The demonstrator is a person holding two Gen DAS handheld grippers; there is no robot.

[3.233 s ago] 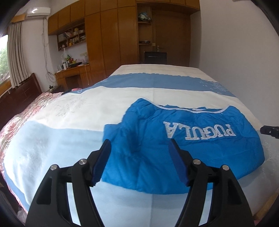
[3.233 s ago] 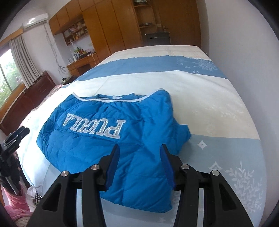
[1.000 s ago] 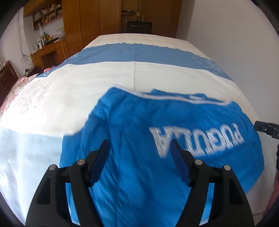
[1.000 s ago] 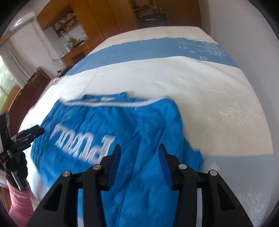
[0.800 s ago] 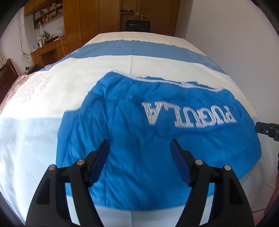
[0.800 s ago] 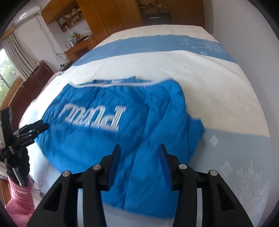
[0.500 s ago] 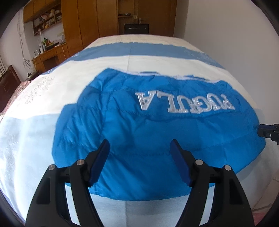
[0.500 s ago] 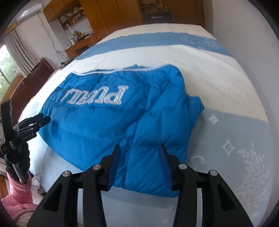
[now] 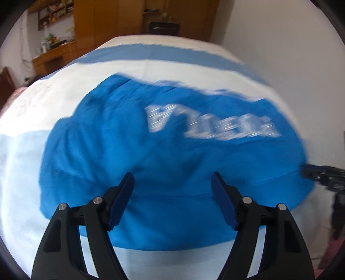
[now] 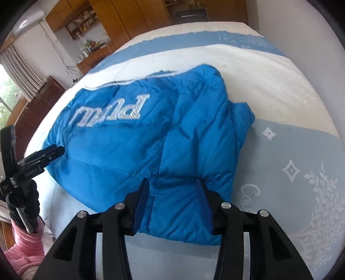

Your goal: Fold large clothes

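A bright blue padded jacket point(image 9: 163, 150) with white lettering lies folded on the bed; the left wrist view of it is blurred. My left gripper point(image 9: 172, 178) hovers over its near part, jaws wide open, nothing between them. In the right wrist view the same jacket point(image 10: 133, 146) shows a sleeve end poking out at its right side. My right gripper point(image 10: 171, 183) stands open just above the jacket's near hem, and its pads are not pressing the cloth. The left gripper point(image 10: 43, 155) appears at that view's left edge, held by a gloved hand with a pink sleeve.
The bed cover point(image 10: 291, 161) has white and blue bands with pale embroidery. A white wall point(image 9: 280, 43) runs along the bed's right side. Wooden wardrobes point(image 10: 129, 13) stand beyond the far end, and a cluttered desk point(image 9: 49, 58) and a dark dresser point(image 10: 43, 94) are at the left.
Both grippers have come lower and closer to the jacket's near edge, so it fills more of each view. Their jaws keep the same spacing. The jacket itself has not moved.
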